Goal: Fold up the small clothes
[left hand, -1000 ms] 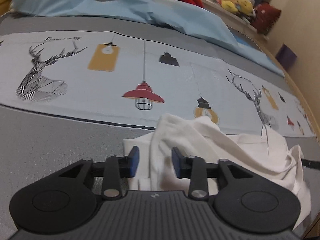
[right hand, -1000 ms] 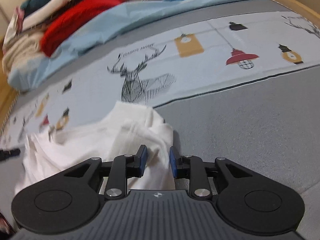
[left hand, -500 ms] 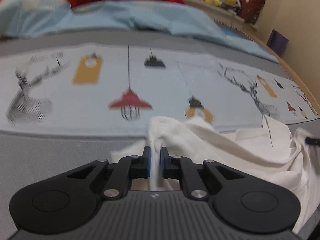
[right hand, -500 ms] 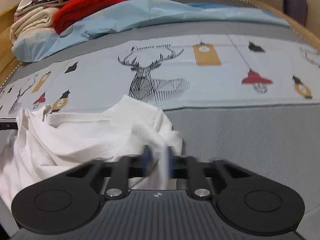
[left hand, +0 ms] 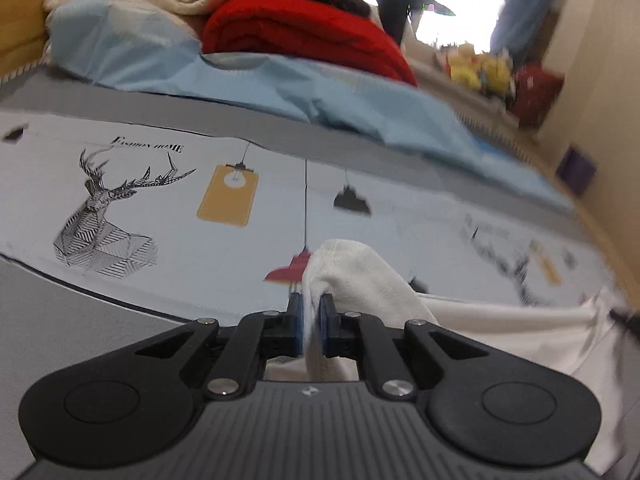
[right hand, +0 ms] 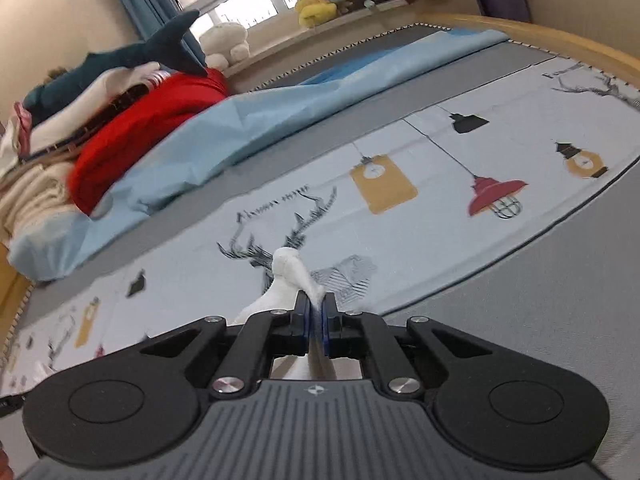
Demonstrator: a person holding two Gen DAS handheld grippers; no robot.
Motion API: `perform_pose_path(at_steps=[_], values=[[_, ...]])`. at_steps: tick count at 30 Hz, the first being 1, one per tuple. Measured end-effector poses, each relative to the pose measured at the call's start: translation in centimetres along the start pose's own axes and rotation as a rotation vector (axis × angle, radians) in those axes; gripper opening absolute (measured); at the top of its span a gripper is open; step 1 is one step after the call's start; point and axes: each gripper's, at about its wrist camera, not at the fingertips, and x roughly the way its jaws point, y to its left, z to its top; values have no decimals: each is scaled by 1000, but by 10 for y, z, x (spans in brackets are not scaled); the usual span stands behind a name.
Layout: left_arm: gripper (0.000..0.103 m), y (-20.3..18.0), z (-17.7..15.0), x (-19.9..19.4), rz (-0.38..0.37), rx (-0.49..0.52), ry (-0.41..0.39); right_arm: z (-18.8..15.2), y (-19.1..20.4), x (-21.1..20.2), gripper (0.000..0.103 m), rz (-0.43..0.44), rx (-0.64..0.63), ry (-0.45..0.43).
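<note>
On my left wrist view, the left tool (left hand: pixel 311 322) is clenched on a bunched fold of the white garment (left hand: pixel 360 276), which trails right over the bed (left hand: pixel 140 208) (deer-print sheet). On my right view, the right tool (right hand: pixel 316 322) pinches another peak of it (right hand: pixel 289 276).

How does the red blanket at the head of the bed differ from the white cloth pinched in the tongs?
The red blanket lies folded in the pile at the far end; the white cloth is near, bunched and not yet folded. Nothing grips the blanket, while the left tongs and right tongs are each shut on the cloth. The blanket looks thick, the cloth thin. Both are plain, unpatterned fabric.
</note>
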Motion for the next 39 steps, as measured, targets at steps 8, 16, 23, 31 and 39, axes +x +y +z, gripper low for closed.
perform_pose_path(at_steps=[8, 16, 23, 31, 39], values=[[22, 11, 6, 9, 42, -65, 74, -13, -36, 28, 11, -301, 94, 133], [47, -17, 0, 37, -230, -173, 281, -11, 9, 15, 24, 115, 55, 170], [27, -42, -5, 59, -130, -104, 320, -32, 40, 46, 30, 91, 14, 334], [7, -29, 12, 40, -140, -168, 116, -30, 48, 55, 0, -5, 46, 301], [37, -31, 16, 26, -220, -68, 93, -7, 34, 20, 4, 64, 134, 36]])
